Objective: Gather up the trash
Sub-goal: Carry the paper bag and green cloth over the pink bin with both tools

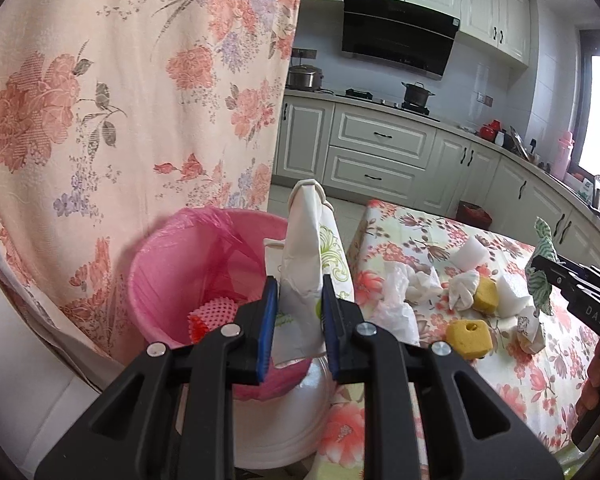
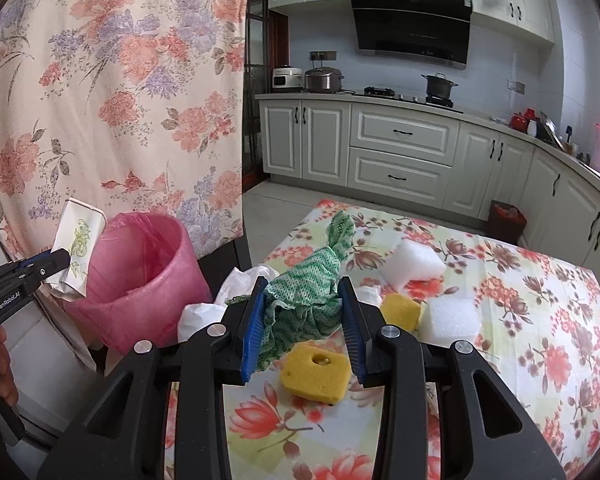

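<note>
Both grippers (left, right) clamped on trash

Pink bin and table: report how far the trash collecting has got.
Done: the pink bin already holds a red-pink item. In hand: the left tool grips a white paper packet by the bin; the right tool grips a green cloth. Left: yellow sponges, white foam blocks and tissues on the table.

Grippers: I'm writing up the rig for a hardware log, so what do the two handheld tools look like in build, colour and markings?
Both are matte black plastic with triangular cut-outs and round silver pivot bolts. The left gripper and right gripper each carry ribbed blue pads on their inner faces. White lettering marks the bodies: "GenRobot.AI" on the left one, a partial "DAS" on the right. No cables show.
</note>
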Demonstrator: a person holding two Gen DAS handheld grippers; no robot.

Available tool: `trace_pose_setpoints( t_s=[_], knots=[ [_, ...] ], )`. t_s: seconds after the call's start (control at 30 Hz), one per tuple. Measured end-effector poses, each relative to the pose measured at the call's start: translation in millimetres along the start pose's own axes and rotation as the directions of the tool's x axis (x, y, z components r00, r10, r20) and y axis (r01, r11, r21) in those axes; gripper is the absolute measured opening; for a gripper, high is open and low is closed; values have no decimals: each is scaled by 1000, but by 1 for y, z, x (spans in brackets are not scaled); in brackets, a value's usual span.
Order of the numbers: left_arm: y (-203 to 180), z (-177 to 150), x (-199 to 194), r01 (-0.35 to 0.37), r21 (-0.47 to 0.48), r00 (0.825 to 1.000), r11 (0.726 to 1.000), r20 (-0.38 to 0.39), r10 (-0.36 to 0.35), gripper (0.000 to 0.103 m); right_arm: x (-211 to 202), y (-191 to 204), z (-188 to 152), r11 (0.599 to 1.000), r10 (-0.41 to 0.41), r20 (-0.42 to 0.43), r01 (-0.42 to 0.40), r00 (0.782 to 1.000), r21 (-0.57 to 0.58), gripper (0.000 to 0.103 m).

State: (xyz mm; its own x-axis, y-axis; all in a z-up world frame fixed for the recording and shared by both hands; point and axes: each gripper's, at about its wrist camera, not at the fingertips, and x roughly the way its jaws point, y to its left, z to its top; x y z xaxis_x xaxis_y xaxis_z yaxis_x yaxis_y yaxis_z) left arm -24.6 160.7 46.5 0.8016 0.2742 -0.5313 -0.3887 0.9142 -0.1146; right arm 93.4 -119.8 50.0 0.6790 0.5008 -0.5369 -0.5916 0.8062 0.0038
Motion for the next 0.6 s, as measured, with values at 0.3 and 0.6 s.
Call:
trace_pose_setpoints(
  t_s=[0.3,0.6],
  knots=[
    [39,17,8,-68,-40,998,997,16,68,21,34,66,37,992,102,-3,-102,995,-80,36],
    [64,21,20,-104,-58,994,993,9,105,21,67,123,61,974,185,-4,-184,983,-129,36]
  ],
)
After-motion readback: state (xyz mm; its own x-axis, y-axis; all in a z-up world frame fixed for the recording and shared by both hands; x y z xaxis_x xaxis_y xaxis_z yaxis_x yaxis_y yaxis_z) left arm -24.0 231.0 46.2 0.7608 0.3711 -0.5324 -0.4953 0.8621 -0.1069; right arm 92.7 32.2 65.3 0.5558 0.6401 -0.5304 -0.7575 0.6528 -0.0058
